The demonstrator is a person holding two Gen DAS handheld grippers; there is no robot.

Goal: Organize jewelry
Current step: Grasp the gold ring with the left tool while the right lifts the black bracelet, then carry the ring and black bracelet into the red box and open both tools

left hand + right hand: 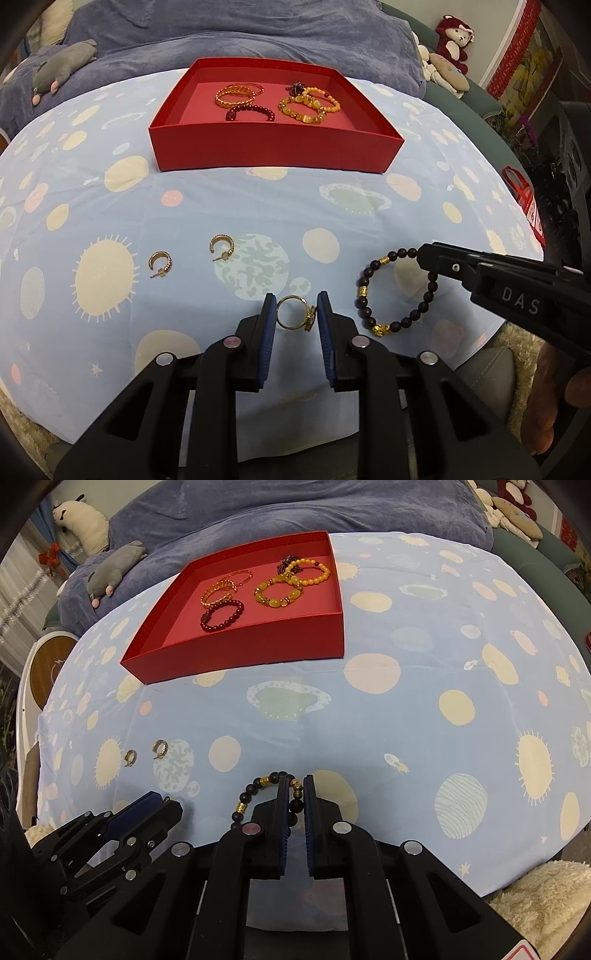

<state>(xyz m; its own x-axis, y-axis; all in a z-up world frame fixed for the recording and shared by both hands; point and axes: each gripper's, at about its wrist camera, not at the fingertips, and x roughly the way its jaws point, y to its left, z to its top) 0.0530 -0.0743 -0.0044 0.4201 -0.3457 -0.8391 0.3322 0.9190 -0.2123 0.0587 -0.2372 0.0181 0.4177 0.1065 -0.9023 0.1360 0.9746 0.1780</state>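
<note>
On the blue planet-print cloth lies a gold ring (291,314), and my left gripper (297,299) is shut on it, a blue pad against each side. To its right lies a dark bead bracelet (364,291) with gold charms. My right gripper (296,781) is shut on that bracelet's (255,788) far strand, and its tip shows in the left wrist view (421,256). Two gold hoop earrings (160,262) (222,246) lie loose to the left. Behind stands an open red box (273,151) holding several bracelets and bangles.
A grey plush toy (62,62) lies on the purple blanket behind the box. More plush toys (454,40) sit at the back right. A red bag (524,199) stands off the cloth's right edge. Fluffy cream fabric (546,897) borders the near edge.
</note>
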